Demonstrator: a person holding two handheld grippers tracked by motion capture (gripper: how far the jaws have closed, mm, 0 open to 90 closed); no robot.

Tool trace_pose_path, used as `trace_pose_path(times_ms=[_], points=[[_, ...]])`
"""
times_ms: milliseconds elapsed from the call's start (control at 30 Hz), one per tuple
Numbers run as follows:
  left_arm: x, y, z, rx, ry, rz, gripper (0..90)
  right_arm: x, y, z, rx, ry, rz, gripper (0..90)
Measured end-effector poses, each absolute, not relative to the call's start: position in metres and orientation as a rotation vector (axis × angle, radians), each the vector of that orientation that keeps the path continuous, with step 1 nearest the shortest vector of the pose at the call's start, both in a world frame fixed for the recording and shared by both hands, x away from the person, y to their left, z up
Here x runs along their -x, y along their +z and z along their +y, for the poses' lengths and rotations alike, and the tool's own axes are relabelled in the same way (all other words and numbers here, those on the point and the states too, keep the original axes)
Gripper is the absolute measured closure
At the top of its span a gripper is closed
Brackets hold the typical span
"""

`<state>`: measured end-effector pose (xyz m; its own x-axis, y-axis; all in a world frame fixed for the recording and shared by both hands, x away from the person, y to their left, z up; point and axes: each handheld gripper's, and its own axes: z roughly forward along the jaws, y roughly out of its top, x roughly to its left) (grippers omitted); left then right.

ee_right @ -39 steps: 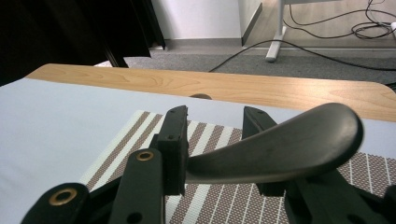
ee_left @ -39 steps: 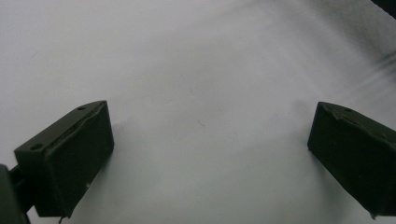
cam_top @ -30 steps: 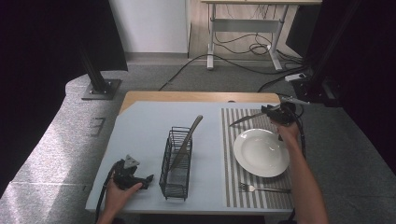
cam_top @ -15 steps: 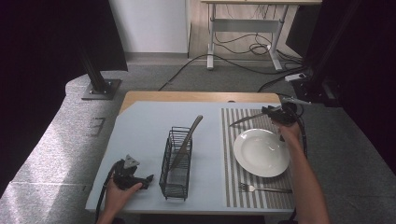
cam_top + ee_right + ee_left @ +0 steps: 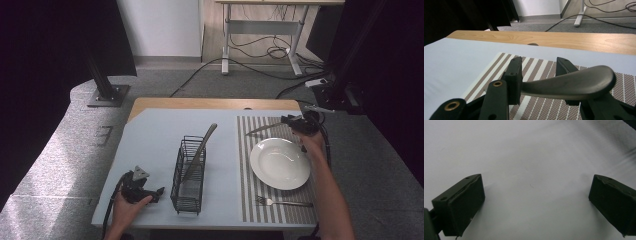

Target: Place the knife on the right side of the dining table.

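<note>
Steel knife [image 5: 264, 128] is lying across the striped placemat [image 5: 246, 165] above the plate [image 5: 280, 163], its handle [image 5: 571, 85] between the right claw [image 5: 539, 72], whose jaws have just been opening; lifting straight away is avoiding dragging it

The knife [image 5: 569, 85] handle looks like smooth dull-grey metal with a soft sheen. The placemat [image 5: 544, 75] is a woven, striped cloth, rough-textured. The plate [image 5: 280, 163] is glossy white ceramic. The rack [image 5: 189, 175] is thin black wire. The table [image 5: 579, 41] edge shows pale wood grain.
</note>
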<state>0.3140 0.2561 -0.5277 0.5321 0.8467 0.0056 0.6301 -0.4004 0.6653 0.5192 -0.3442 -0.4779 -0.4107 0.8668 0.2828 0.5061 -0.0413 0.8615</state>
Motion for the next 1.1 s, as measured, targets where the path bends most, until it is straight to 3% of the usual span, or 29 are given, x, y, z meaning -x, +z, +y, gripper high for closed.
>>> trace_pose_path(times_ms=[1100], points=[[-0.314,-0.5277,0.2562,-2.161,0.46,1.191,0.0,-0.5179,-0.4825,-0.3506,-1.426,1.427,1.892,52.2]])
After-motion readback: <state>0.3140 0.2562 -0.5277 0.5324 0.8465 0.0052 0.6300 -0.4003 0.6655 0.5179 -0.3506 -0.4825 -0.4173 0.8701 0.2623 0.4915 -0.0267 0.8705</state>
